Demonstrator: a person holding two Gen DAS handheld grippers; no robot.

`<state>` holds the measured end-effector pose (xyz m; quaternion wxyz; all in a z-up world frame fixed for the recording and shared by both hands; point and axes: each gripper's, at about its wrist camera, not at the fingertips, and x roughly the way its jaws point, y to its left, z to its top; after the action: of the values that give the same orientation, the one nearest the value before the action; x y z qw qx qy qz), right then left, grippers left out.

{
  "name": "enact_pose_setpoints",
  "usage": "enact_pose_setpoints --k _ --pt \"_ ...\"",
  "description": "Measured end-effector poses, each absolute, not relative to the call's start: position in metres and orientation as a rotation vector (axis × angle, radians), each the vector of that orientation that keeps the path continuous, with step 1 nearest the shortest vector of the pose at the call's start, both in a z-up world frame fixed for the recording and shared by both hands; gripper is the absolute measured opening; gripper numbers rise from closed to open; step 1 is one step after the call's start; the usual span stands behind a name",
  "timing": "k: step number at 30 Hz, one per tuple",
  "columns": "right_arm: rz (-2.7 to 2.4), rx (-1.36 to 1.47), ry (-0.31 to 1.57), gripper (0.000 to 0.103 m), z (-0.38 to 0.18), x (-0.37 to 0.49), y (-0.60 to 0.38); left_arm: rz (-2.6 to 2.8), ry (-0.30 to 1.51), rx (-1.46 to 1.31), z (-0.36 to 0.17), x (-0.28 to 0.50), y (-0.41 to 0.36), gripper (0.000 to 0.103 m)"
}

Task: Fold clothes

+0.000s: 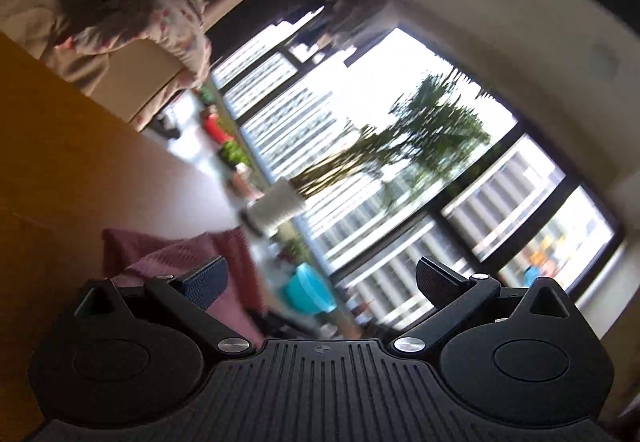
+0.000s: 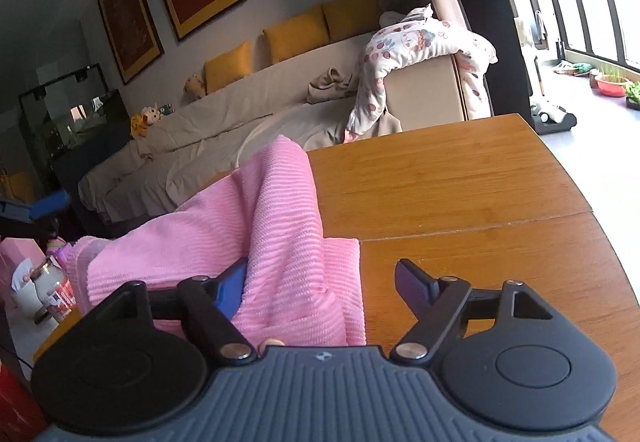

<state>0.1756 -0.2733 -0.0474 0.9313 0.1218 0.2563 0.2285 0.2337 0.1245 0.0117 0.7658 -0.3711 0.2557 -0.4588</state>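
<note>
While the right gripper (image 2: 322, 284) sits low over the wooden tabletop (image 2: 460, 182), its jaws are spread wide, the pink ribbed cloth (image 2: 276, 226) bunched against the left finger and rising in a fold ahead of it, nothing clamped. Part of the cloth lies flat on the tabletop, near its left edge. Seen in the blurred, tilted left wrist view, the left gripper (image 1: 320, 282) is also spread open and empty, the cloth (image 1: 168, 254) behind its left finger, a large window (image 1: 400, 162) beyond.

Ribbed pink garment (image 2: 248, 242), bunched and partly raised on wooden table (image 2: 460, 182)
</note>
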Motion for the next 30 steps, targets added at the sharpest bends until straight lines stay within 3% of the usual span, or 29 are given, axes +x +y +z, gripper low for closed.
enact_pose_setpoints --k 9,16,18,19,21,26,30 --pt "0.48 0.286 0.523 0.085 -0.051 0.175 -0.278 -0.914 0.854 -0.93 -0.05 0.263 0.088 0.103" --pt "0.483 0.266 0.53 0.086 -0.051 0.175 -0.275 -0.839 0.893 -0.91 -0.063 0.301 0.063 0.102" --pt "0.481 0.267 0.531 0.086 -0.051 0.175 -0.275 -0.836 0.833 -0.829 -0.044 0.306 0.06 0.094" --pt "0.48 0.267 0.532 0.086 -0.051 0.175 -0.275 -0.836 0.797 -0.781 -0.033 0.307 0.059 0.081" --pt "0.479 0.268 0.533 0.087 -0.051 0.175 -0.275 -0.841 0.75 -0.7 -0.014 0.311 0.055 0.077" --pt "0.458 0.247 0.51 0.099 -0.046 0.171 -0.273 -0.798 0.738 -0.609 -0.009 0.33 0.046 0.081" --pt "0.465 0.156 0.41 0.103 -0.019 0.163 -0.26 -0.782 0.788 -0.665 -0.04 0.345 0.063 0.093"
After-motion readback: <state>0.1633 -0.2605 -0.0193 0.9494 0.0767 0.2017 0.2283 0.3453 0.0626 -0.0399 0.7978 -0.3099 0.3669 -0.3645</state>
